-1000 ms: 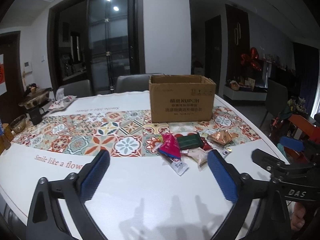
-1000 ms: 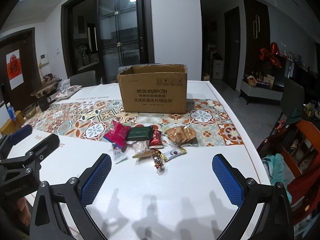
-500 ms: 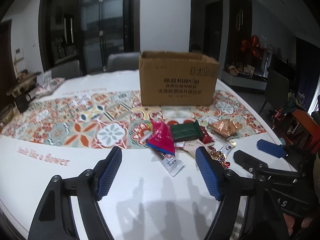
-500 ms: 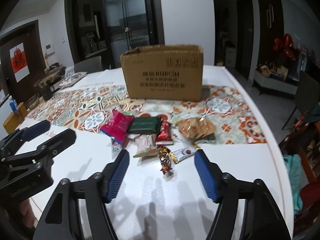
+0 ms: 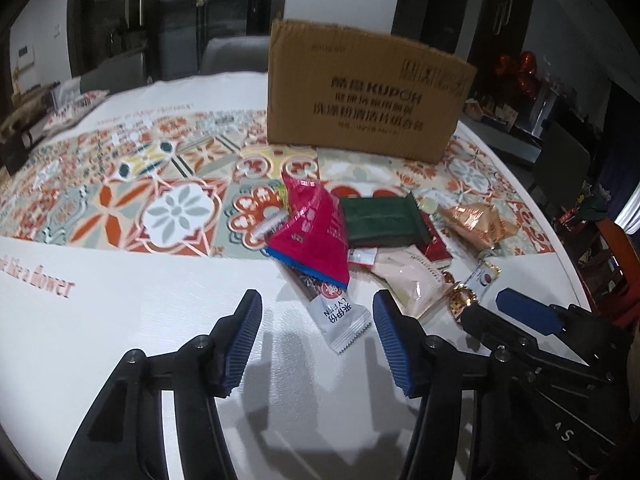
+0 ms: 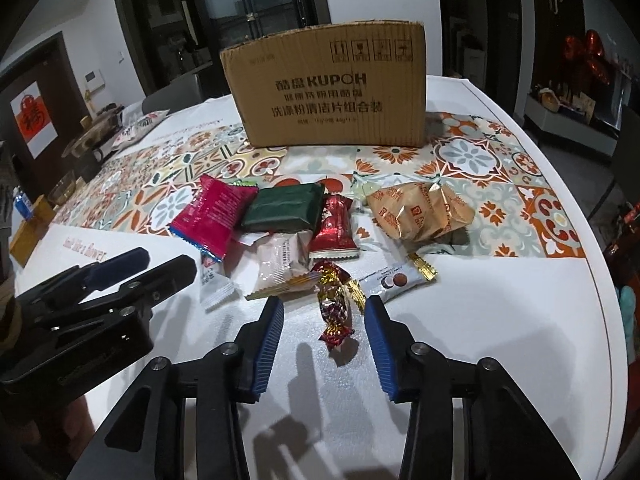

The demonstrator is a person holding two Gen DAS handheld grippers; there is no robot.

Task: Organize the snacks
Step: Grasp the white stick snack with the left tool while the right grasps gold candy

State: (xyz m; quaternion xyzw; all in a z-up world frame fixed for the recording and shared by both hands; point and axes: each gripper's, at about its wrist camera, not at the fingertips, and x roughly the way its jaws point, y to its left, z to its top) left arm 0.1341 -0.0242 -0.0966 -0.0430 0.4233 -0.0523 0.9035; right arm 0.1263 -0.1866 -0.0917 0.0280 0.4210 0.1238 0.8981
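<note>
in the left wrist view, the patterned runner (image 5: 120,184) fills the left and middle of the frame across the white table (image 5: 120,320). the left gripper (image 5: 316,336) reaches up from the bottom centre; its jaws have just been closing, yet they are spread, with the near end of a white sachet (image 5: 340,320) lying on the table between the blue pads, touched by neither. just above it a pink packet (image 5: 316,232) rests partly over the sachet's far end. the cardboard box (image 5: 368,92) stands upright at upper centre on the runner. right of the pink packet lie a dark green packet (image 5: 380,220), a pale pink packet (image 5: 408,280) and, further right, a gold bag (image 5: 476,220).

in the right wrist view, the left gripper shows at the lower left edge. the snacks sit in a loose heap at mid-frame, in front of the box (image 6: 336,88). the right gripper (image 6: 324,336) comes up from the bottom centre; its jaws have just been closing and stand apart on either side of a red and gold foil candy (image 6: 334,308), with a gap showing at each pad. a red wrapper (image 6: 334,224) lies above the candy, a small white candy packet (image 6: 392,280) just right of it, and the gold bag (image 6: 420,212) at the right of the heap.
</note>
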